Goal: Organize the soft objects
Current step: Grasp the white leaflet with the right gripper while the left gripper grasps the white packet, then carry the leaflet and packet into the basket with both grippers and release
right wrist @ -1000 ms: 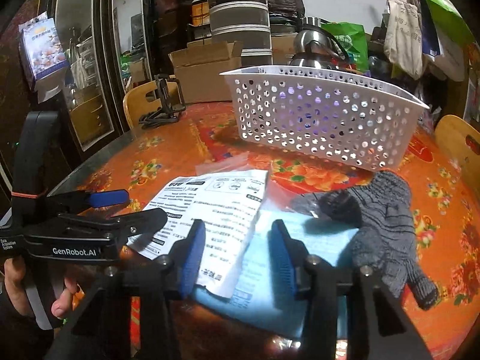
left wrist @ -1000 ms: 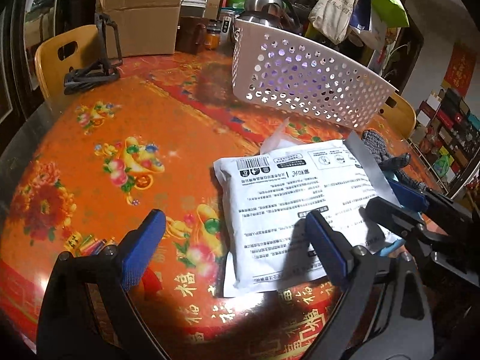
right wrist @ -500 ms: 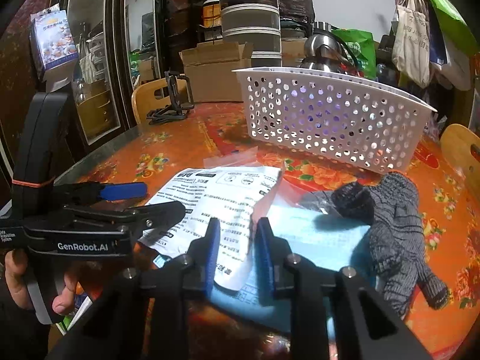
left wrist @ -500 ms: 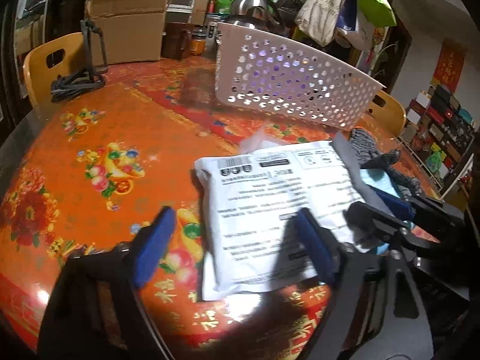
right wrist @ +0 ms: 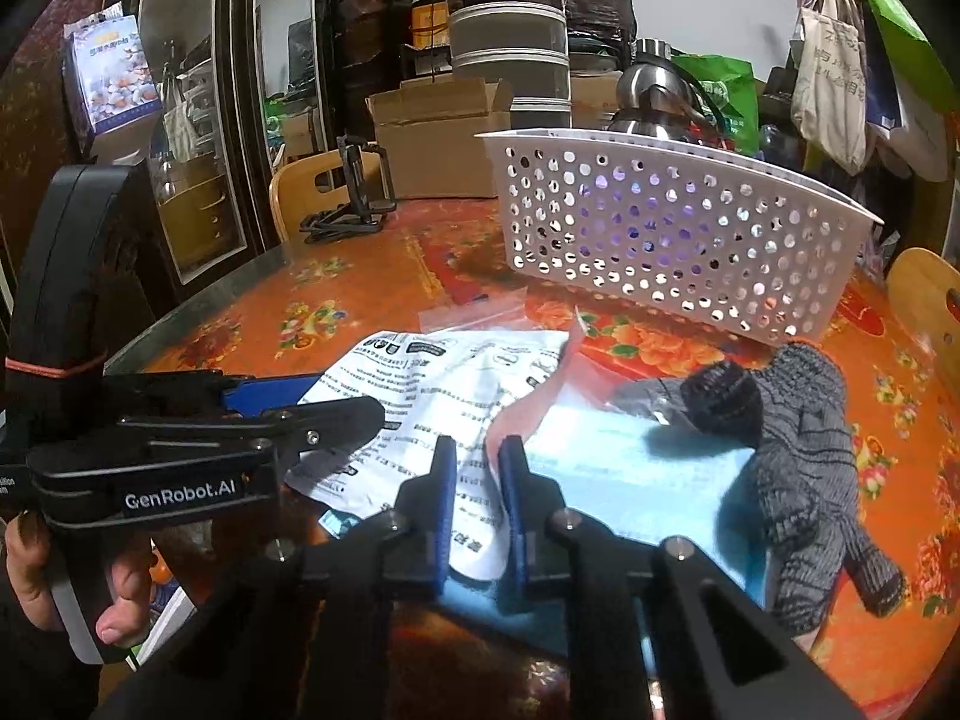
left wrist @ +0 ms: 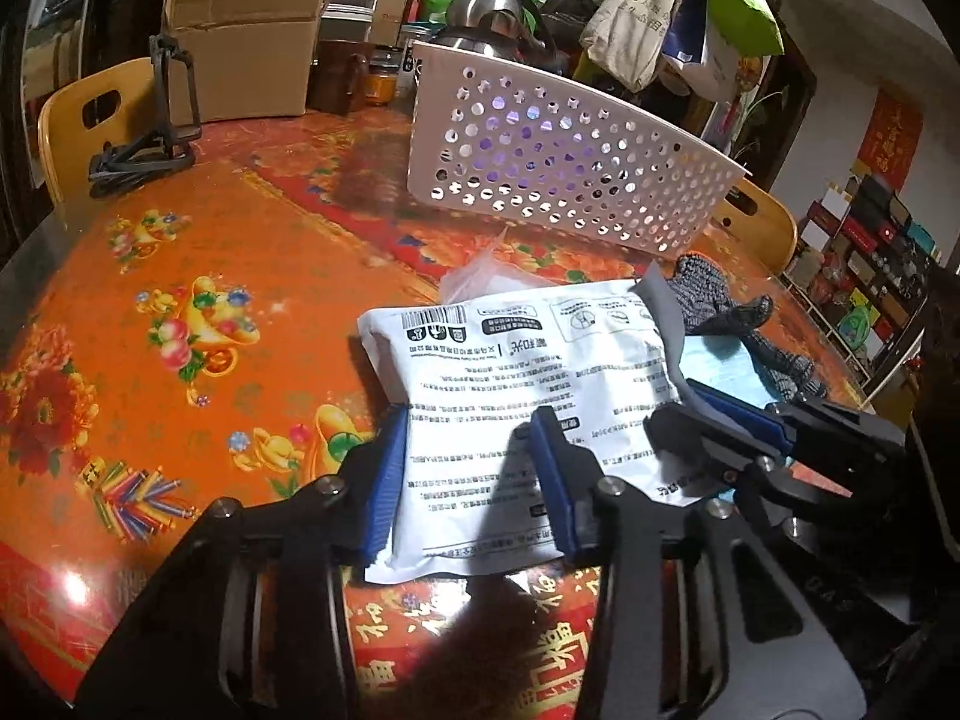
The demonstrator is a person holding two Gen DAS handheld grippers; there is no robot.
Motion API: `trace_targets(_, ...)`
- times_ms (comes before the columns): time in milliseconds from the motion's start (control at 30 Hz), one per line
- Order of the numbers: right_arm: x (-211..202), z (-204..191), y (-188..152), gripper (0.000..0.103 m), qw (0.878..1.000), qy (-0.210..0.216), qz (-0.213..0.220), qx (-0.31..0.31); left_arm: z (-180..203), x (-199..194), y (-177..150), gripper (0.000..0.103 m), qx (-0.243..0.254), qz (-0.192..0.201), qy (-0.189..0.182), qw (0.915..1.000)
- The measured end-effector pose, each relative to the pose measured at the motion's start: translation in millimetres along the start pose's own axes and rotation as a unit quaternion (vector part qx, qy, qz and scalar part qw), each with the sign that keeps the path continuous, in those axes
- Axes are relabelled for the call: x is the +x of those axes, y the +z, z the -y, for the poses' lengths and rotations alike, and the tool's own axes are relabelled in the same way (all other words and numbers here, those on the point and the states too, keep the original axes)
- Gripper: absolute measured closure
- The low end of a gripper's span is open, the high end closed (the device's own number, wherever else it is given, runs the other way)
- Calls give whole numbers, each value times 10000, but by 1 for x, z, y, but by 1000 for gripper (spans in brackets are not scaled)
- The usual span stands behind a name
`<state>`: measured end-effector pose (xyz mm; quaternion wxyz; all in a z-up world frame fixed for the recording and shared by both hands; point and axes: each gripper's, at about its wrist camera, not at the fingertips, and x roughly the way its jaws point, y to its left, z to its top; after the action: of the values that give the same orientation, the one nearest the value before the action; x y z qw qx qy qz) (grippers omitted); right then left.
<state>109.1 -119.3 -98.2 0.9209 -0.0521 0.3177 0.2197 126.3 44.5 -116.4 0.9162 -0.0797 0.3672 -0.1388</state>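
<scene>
Jaws of the left gripper (left wrist: 465, 474) are closing around the white printed pouch (left wrist: 528, 402) on the red tablecloth (left wrist: 180, 276); the right gripper (right wrist: 478, 507) is pinched on its edge. Beyond lie a grey knitted glove (right wrist: 804, 462) and a perforated white basket (right wrist: 678, 234).

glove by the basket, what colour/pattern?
Knitted glove: grey with thin dark stripes, darker cuff. Right wrist view shows it best.

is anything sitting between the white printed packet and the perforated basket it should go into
Nothing solid. Between the white printed packet and the white perforated basket lies only a flat clear plastic bag on the orange tablecloth. The grey knit glove lies off to the right side, clear of that path.
</scene>
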Motion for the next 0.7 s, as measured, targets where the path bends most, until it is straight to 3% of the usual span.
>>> trace_targets(267, -4, 3, 2, 94, 9998, 190, -34, 82, -1, -14, 1, 78, -21, 159, 70, 9998)
trace_targets(700, -28, 9, 12, 95, 9994, 179, 259, 114, 18, -35, 15, 78, 101, 343, 102, 9993)
